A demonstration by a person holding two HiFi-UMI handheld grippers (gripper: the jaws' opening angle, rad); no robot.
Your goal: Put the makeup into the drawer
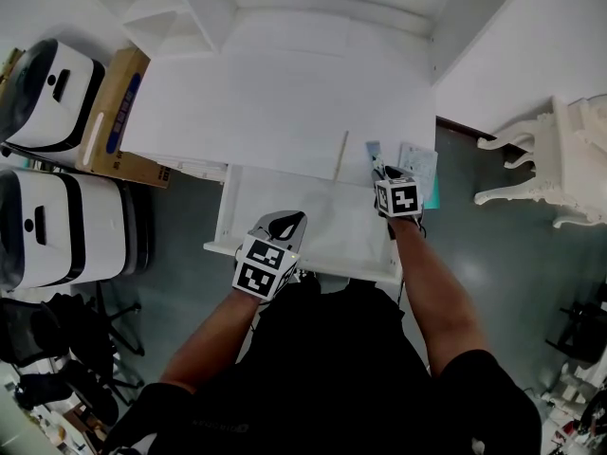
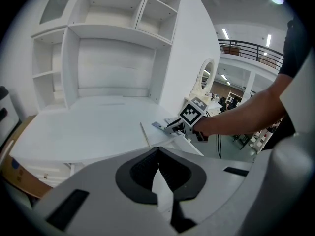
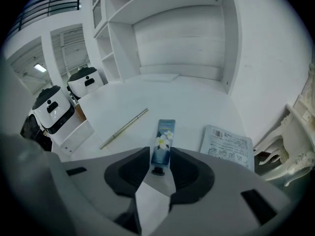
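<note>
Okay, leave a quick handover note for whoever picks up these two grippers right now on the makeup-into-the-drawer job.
Left gripper: jaws together, empty, held at the front edge of the open drawer.
Right gripper: jaws apart, either side of the cap end of the flower-print tube, which lies on the desk; not gripped.
Also on the desk: a thin pencil-like stick left of the tube, a printed packet to its right.
Done: drawer is open; nothing shows in it.
Left: close on the tube, put it in the drawer, then probably the stick.
</note>
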